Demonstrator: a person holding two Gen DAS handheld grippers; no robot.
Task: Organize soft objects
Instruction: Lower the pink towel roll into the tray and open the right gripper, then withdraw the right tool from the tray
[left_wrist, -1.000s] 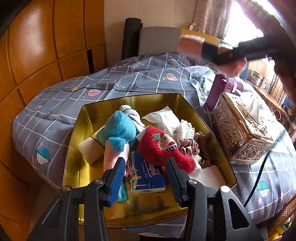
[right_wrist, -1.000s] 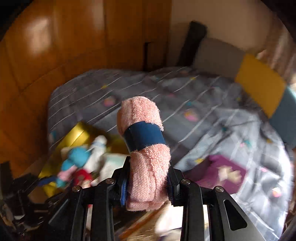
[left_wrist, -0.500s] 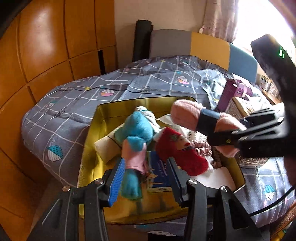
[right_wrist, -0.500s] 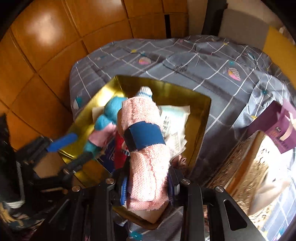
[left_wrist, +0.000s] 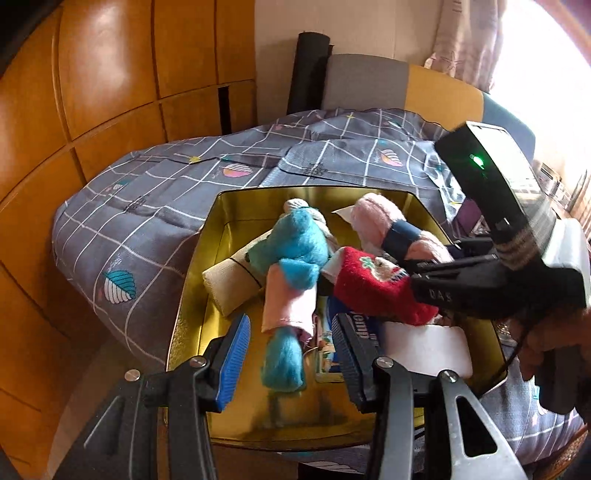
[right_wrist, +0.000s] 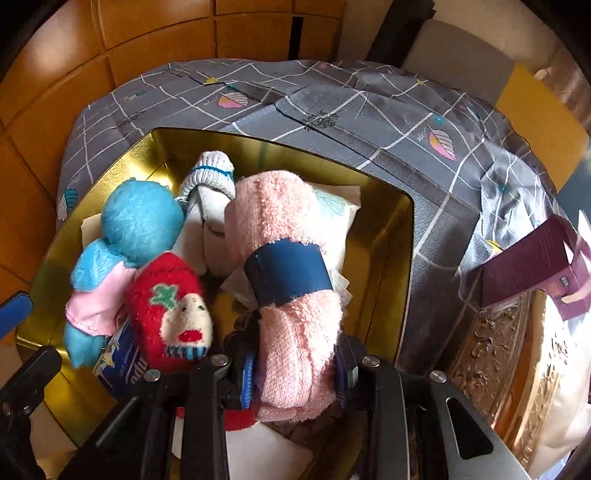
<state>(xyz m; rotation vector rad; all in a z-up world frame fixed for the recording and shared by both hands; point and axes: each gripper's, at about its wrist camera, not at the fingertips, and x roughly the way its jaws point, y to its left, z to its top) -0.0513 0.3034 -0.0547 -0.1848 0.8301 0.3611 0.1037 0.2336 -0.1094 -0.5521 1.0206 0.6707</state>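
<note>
The pink towel roll (right_wrist: 291, 295) has come down from above the bed into the gold tin (right_wrist: 391, 229) and hangs just over its contents, clamped in the right gripper (right_wrist: 295, 373), so placing looks near. The tin holds a blue plush (left_wrist: 295, 247), a red sock (left_wrist: 373, 291), a white sock (right_wrist: 212, 173) and tissue packs. The left gripper (left_wrist: 288, 354) hovers, jaws apart, empty.

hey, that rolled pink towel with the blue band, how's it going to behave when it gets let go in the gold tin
The pink towel looks soft and probably light: it dents between the right gripper pads. The blue band should keep it rolled. Being round, it may roll off the heaped toys.
</note>
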